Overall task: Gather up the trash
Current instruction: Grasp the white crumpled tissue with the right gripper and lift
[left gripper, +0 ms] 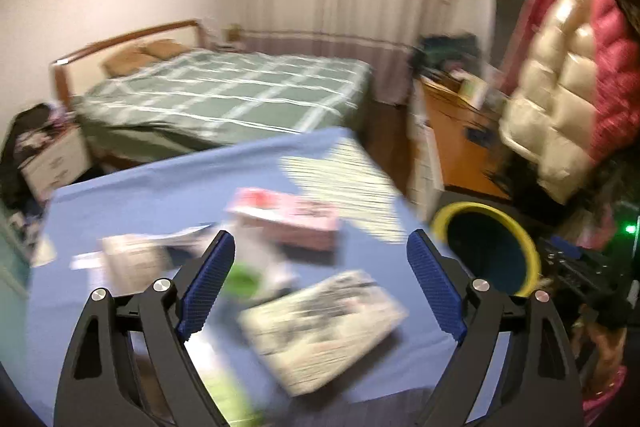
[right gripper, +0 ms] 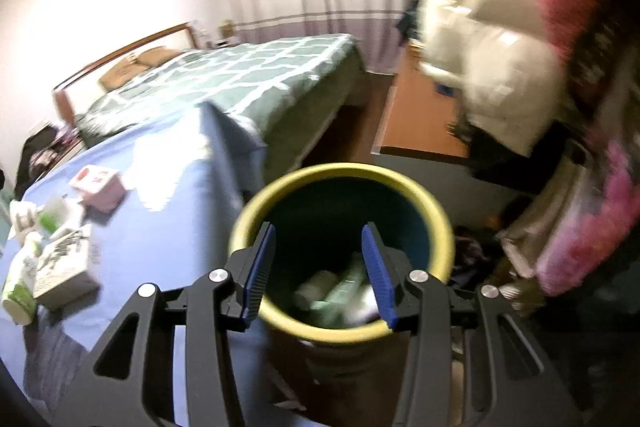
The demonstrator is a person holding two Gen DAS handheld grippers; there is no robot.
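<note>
Yellow-rimmed bin beside blue table, part-filled with bottles; right gripper spread, empty, above bin; left gripper spread, empty, over table; grey box, pink box, green-white bottle uncollected.

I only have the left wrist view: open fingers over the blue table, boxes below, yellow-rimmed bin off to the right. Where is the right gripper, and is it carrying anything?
Observer: The right gripper is above the trash bin, open, with nothing between its fingers.
Operator: Is anything in the bin? I only see a dark interior.
Observer: Yes. Several pale and greenish pieces of trash lie at the bottom; blur hides what they are.
Operator: What's left on the table beyond my boxes?
Observer: A white-and-green bottle lies at the near left, touching the printed box; the pink box sits farther back.
</note>
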